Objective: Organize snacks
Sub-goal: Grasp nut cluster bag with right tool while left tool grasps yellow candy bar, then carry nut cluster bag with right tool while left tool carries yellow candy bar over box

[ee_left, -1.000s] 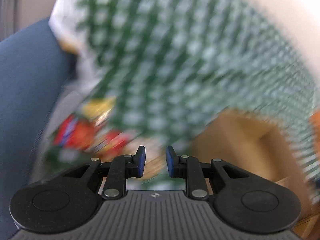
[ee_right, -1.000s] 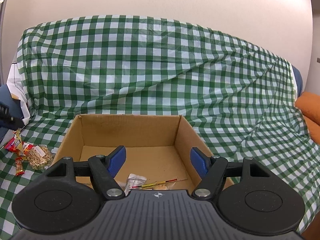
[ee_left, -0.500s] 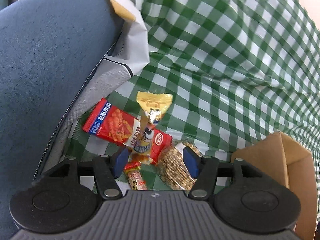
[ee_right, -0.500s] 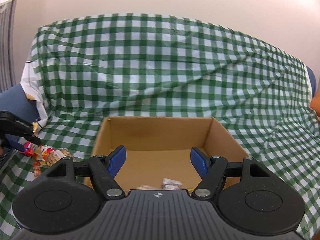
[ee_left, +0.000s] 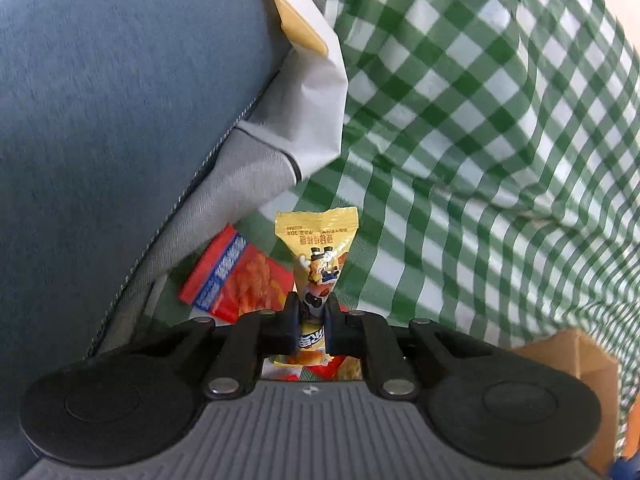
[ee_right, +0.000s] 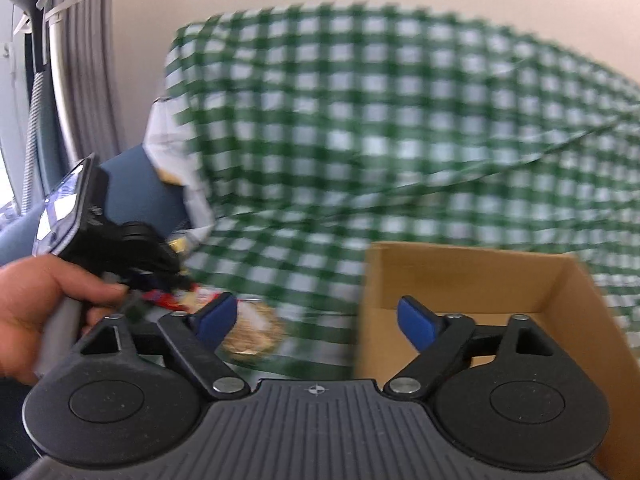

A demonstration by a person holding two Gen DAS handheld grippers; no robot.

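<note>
A yellow snack packet [ee_left: 316, 240] stands up between the pads of my left gripper [ee_left: 311, 312], which is shut on its lower part. Under it a red snack packet [ee_left: 236, 280] lies on the green checked cloth [ee_left: 480, 160]. In the right wrist view my right gripper [ee_right: 318, 316] hangs above the cloth. Its jaws are opening, with nothing between them. A round pack of crackers [ee_right: 256, 340] lies just beyond its left finger. The open cardboard box [ee_right: 472, 276] stands to the right, and one corner of the box [ee_left: 576, 356] shows in the left wrist view.
A blue sofa arm [ee_left: 100, 120] rises at the left, with a white bag [ee_left: 316, 100] tucked against it. A person's hand [ee_right: 36, 300] grips the left gripper's handle. The checked cloth covers the sofa's seat and back. A curtain [ee_right: 80, 60] hangs at far left.
My left gripper opened over the snack pile, dropped onto the yellow packet and shut on it. My right gripper swung left, away from the box, and its jaws stand wider.
</note>
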